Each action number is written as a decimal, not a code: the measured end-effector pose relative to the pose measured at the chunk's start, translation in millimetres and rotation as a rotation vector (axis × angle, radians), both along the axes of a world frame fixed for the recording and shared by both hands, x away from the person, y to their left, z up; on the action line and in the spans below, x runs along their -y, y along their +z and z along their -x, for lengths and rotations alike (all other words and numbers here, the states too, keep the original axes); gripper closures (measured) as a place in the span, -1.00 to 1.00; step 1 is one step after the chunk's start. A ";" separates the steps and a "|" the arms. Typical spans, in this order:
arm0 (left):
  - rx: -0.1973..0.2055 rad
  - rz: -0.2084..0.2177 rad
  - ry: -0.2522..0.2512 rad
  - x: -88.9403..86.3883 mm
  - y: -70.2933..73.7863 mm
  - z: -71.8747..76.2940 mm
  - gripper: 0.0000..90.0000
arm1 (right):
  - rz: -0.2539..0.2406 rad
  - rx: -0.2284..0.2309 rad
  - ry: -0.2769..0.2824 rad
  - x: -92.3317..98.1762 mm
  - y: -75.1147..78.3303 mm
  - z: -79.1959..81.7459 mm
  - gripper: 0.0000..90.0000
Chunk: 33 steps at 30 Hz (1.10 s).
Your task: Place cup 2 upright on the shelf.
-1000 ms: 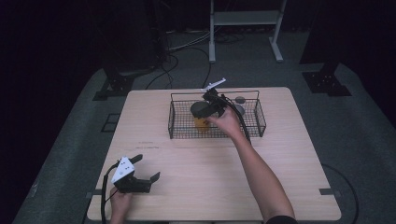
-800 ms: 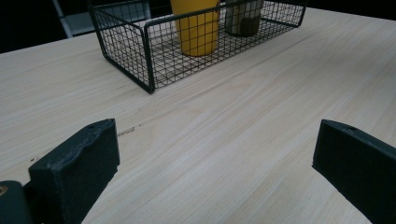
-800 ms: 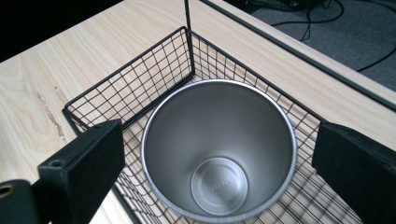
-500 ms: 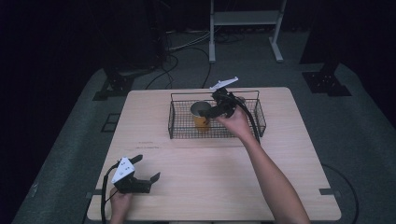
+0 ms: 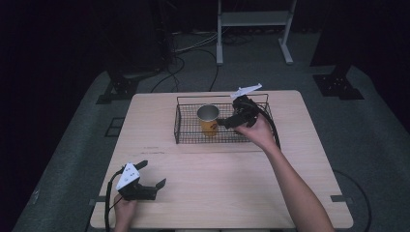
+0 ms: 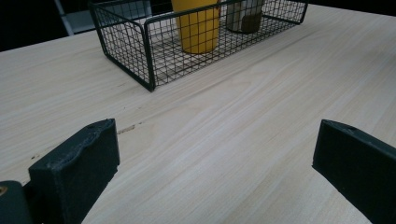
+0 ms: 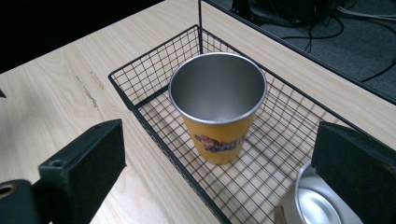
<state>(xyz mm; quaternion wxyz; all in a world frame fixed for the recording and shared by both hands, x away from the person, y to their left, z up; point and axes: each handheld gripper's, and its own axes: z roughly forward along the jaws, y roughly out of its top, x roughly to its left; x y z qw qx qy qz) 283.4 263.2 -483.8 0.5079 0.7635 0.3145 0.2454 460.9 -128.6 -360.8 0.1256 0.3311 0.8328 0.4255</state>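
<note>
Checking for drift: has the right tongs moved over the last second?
Yes. The right tongs drew back rightward off the yellow cup, along the wire basket.

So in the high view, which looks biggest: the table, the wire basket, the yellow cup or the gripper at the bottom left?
1. Table
2. Wire basket
3 and 4. Left gripper and yellow cup: unsure. The gripper looks slightly larger, but it sits nearer the camera.

Bare table [image 5: 232, 179] near side, wire basket [image 5: 180, 126] walls ring yellow cup [image 5: 208, 121]
</note>
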 end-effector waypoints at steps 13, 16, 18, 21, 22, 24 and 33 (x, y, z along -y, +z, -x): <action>-0.003 -0.001 0.000 0.1 -0.2 -0.3 -1.00 | -0.021 -0.027 -0.012 29.6 -8.8 18.5 -0.95; -0.003 -0.002 0.001 0.3 -0.2 -0.3 -1.00 | -0.026 -0.031 -0.019 35.4 -10.4 21.7 -0.95; -0.002 -0.002 0.001 0.3 -0.2 -0.2 -1.00 | -0.029 -0.037 -0.023 39.5 -13.3 23.7 -0.95; -0.004 -0.002 0.002 0.0 -0.1 -0.4 -1.00 | -0.048 -0.045 -0.025 45.3 -18.7 28.7 -0.95; -0.004 -0.001 0.002 0.0 -0.2 -0.4 -1.00 | -0.047 -0.049 -0.026 46.5 -20.2 30.8 -0.95; -0.002 -0.002 0.003 0.2 -0.2 -0.3 -1.00 | -0.040 -0.045 -0.027 48.7 -22.9 34.4 -0.95; -0.001 -0.005 0.002 0.5 -0.3 -0.3 -1.00 | -0.043 -0.034 -0.037 61.0 -32.4 48.7 -0.95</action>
